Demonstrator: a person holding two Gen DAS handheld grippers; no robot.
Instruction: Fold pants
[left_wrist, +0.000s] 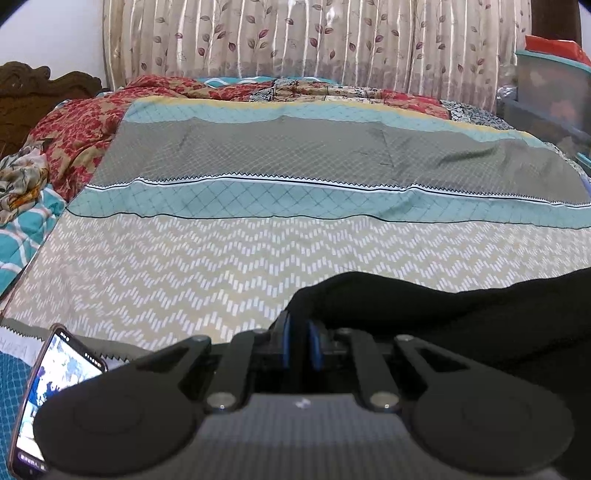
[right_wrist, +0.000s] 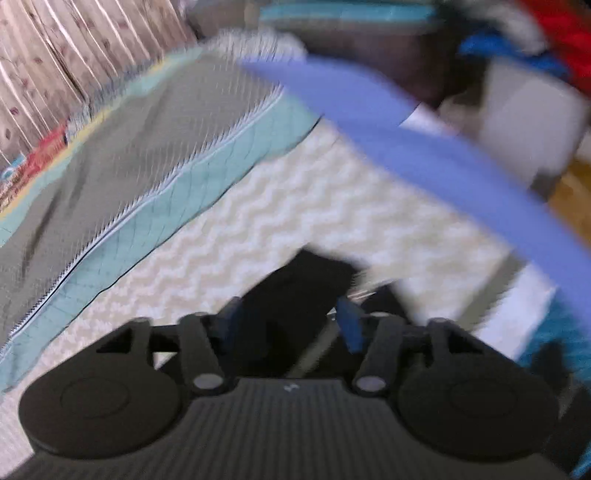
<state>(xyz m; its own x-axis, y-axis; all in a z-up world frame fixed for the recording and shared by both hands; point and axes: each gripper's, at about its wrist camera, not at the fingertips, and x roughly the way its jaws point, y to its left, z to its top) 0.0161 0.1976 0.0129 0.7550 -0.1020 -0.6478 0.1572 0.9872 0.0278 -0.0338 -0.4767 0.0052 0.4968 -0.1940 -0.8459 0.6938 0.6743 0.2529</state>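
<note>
The bed (left_wrist: 258, 258), under its chevron-patterned sheet, carries the black pants (left_wrist: 461, 314), which lie along the sheet's near edge. Doing this step well means keeping one end of the fabric pinned and taut while the other end is set flat on the sheet, then smoothing the fold before letting go. The left gripper (left_wrist: 299, 332) has its jaws nearly together, pinching a raised corner of the pants. The right gripper (right_wrist: 291, 325) has its jaws standing wide with black cloth between them; the view is badly blurred, but the pads seem not to press on it. A phone (left_wrist: 55, 387) sits at the sheet's near left corner.
</note>
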